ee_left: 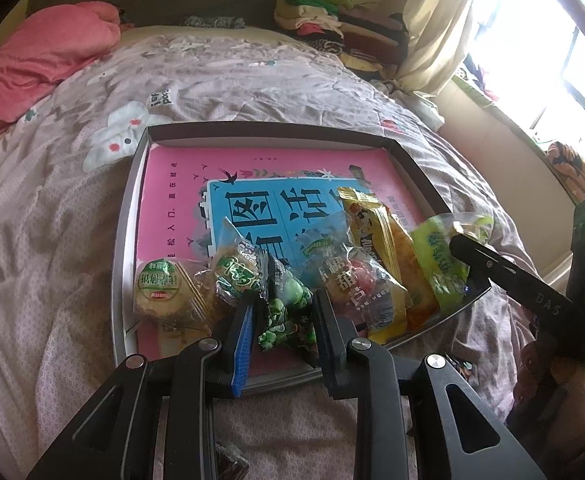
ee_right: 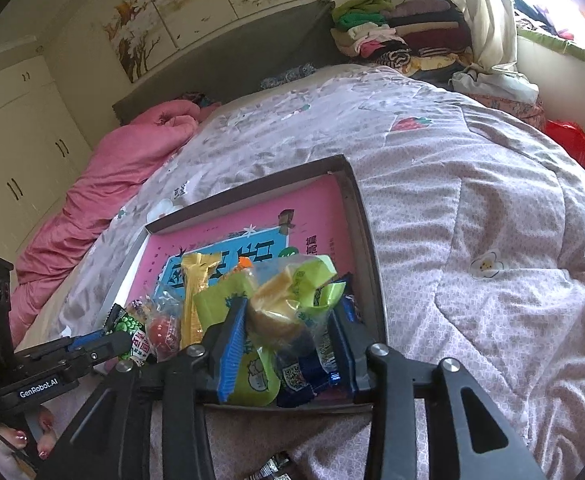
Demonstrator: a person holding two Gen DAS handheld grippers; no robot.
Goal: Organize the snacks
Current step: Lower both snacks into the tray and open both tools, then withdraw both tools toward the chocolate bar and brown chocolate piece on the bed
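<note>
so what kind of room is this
Almost certainly a bedroom in a home: a bed with a floral quilt and dark headboard, built-in wardrobe doors along one wall, and folded clothes stacked by the curtained window.

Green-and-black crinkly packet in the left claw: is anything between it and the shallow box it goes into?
Nothing visible. The left claw holds the green-and-black crinkly packet just over the pink book in the grey shallow box, between a green-labelled wrapped cake and a clear red-sweet packet.
</note>
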